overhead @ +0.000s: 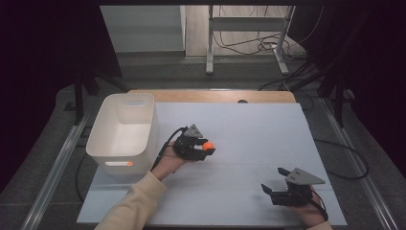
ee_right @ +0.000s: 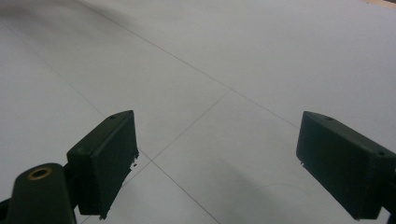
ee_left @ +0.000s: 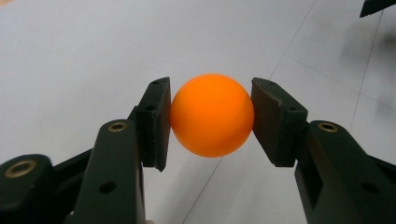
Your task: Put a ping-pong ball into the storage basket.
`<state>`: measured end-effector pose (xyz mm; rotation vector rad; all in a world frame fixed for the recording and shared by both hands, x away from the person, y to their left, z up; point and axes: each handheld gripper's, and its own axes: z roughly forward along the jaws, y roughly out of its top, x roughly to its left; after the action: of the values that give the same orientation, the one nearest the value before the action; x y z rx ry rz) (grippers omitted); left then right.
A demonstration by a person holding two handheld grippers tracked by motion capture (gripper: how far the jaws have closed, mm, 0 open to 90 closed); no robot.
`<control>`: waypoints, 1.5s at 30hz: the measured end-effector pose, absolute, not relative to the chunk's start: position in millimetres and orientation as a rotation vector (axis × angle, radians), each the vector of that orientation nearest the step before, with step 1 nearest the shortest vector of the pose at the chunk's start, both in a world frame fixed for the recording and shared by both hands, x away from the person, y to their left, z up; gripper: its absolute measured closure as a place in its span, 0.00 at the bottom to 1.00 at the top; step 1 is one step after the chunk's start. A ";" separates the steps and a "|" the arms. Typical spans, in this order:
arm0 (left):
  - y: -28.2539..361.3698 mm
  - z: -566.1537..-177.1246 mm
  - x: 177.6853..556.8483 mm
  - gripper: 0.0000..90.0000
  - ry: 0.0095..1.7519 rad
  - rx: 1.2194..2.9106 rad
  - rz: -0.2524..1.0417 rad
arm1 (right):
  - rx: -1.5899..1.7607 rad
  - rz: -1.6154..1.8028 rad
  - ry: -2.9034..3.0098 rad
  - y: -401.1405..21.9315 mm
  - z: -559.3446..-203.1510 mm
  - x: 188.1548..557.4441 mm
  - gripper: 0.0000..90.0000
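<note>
Even overhead light, soft shadows; dark vignetted surroundings; gripper views sharp, slight grain.

You have a white rectangular plastic bin (overhead: 125, 134) standing open on the left part of the pale grey tabletop (overhead: 249, 139), with a slot handle glowing orange low on its near wall. Thin seam lines cross the tabletop. Beyond its far wooden edge (overhead: 210, 96), a grey metal stand (overhead: 249, 28) and loose black cables (overhead: 268, 45) sit on the floor.

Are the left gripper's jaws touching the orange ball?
Touching. The left gripper view shows the left gripper with both jaws pressed flat against opposite sides of the orange ball, with no gap on either side.
</note>
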<state>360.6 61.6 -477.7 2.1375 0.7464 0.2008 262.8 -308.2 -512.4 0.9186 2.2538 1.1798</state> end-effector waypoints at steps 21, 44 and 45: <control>73.1 -456.1 355.1 0.56 0.727 2.075 0.252 | 0.916 1.179 2.256 -308.1 -512.6 262.7 0.14; 92.2 -434.9 351.2 0.56 0.738 2.007 0.286 | 0.918 1.177 2.254 -308.1 -512.5 262.7 0.14; 92.9 -434.2 351.0 0.56 0.740 2.004 0.287 | 0.917 1.177 2.254 -308.1 -512.5 262.7 0.14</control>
<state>351.0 92.9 -434.2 2.0039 0.7400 0.2872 262.7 -308.1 -512.5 0.9175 2.2539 1.1765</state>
